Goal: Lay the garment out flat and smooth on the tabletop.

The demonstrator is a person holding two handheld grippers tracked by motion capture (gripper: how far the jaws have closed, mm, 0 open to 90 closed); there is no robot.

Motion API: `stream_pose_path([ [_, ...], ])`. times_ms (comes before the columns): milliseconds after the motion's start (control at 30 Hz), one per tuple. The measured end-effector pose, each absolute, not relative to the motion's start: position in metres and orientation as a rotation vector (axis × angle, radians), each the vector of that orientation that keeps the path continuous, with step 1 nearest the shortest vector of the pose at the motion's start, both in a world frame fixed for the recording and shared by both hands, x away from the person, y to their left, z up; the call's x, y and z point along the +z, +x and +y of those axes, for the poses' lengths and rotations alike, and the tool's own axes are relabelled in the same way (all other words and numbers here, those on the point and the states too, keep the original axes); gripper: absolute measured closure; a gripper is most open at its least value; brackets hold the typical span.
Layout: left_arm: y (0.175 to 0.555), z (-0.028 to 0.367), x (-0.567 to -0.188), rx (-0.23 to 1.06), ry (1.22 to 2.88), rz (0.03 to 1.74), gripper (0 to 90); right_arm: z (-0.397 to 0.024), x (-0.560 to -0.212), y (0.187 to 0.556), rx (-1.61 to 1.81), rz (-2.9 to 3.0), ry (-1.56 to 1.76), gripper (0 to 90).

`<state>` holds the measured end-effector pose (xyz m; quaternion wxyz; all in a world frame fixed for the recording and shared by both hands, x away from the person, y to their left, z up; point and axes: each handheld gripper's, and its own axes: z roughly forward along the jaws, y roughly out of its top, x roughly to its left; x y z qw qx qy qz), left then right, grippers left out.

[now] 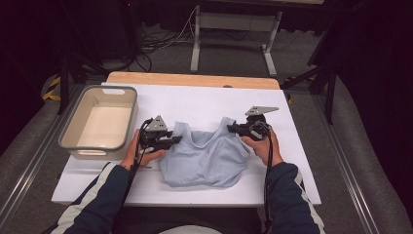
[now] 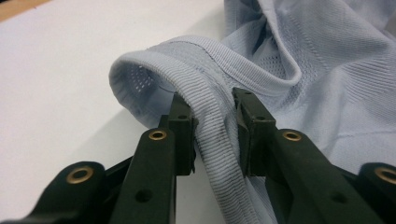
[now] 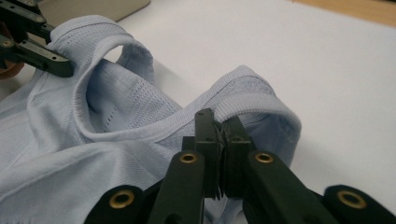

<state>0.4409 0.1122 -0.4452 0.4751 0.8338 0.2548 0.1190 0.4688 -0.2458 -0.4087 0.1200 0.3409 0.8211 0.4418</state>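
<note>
- White desk (image 1: 204, 105) carries everything, with dark floor beyond.
- Grey bin (image 1: 73, 139) stands at the far left, just beside the left hand.
- Left tongs (image 1: 176, 140) straddle the left strap (image 2: 212, 135) of the pale blue top (image 1: 204, 161); jaws stand narrow, gaps beside the band.
- Top lies crumpled mid-desk between both tongs.
- Right tongs (image 1: 230, 127) are clamped tight on the right strap (image 3: 252, 100).
</note>
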Motion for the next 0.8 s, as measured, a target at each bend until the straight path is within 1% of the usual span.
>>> stream_pose_path([
  [67, 0.44, 0.114, -0.442, 0.291, 2.025, 0.616, 72.9, -0.247, -0.403, 0.463, 1.309, 2.375, 0.968, 88.3],
  [100, 0.44, 0.115, -0.441, 0.295, 2.013, 0.622, 71.3, -0.247, -0.4, 0.461, 1.319, 2.362, 0.949, 88.4],
  [133, 0.44, 0.117, -0.439, 0.29, 2.001, 0.628, 67.5, -0.248, -0.397, 0.458, 1.33, 2.352, 0.927, 88.4],
  [200, 0.442, 0.118, -0.438, 0.272, 1.989, 0.623, 67.1, -0.248, -0.39, 0.453, 1.351, 2.337, 0.9, 88.3],
  [233, 0.442, 0.117, -0.438, 0.278, 1.984, 0.627, 64.8, -0.248, -0.388, 0.451, 1.362, 2.329, 0.887, 88.3],
  [267, 0.443, 0.116, -0.438, 0.273, 1.982, 0.639, 59.6, -0.248, -0.385, 0.449, 1.374, 2.327, 0.865, 88.3],
  [367, 0.446, 0.114, -0.438, 0.253, 1.982, 0.632, 62.0, -0.246, -0.382, 0.445, 1.368, 2.322, 0.837, 88.3],
  [433, 0.45, 0.11, -0.436, 0.236, 1.961, 0.638, 58.4, -0.242, -0.38, 0.441, 1.37, 2.329, 0.797, 88.3],
  [500, 0.452, 0.108, -0.435, 0.237, 1.959, 0.637, 65.8, -0.24, -0.38, 0.44, 1.362, 2.333, 0.784, 88.3],
  [533, 0.453, 0.106, -0.434, 0.258, 1.961, 0.649, 65.1, -0.239, -0.38, 0.439, 1.361, 2.334, 0.782, 88.3],
  [567, 0.453, 0.106, -0.434, 0.258, 1.961, 0.649, 61.9, -0.239, -0.38, 0.439, 1.361, 2.334, 0.782, 88.3],
  [600, 0.454, 0.106, -0.434, 0.272, 1.962, 0.665, 61.9, -0.239, -0.38, 0.438, 1.353, 2.334, 0.782, 88.2],
  [633, 0.456, 0.105, -0.433, 0.267, 1.958, 0.682, 55.1, -0.239, -0.38, 0.437, 1.344, 2.335, 0.777, 88.2],
  [667, 0.456, 0.105, -0.433, 0.267, 1.958, 0.682, 60.9, -0.239, -0.38, 0.437, 1.344, 2.335, 0.777, 88.2],
  [733, 0.455, 0.103, -0.433, 0.294, 1.971, 0.675, 62.4, -0.238, -0.38, 0.435, 1.339, 2.338, 0.777, 88.2],
  [800, 0.454, 0.104, -0.432, 0.278, 1.957, 0.656, 73.4, -0.238, -0.381, 0.434, 1.339, 2.336, 0.773, 88.1],
])
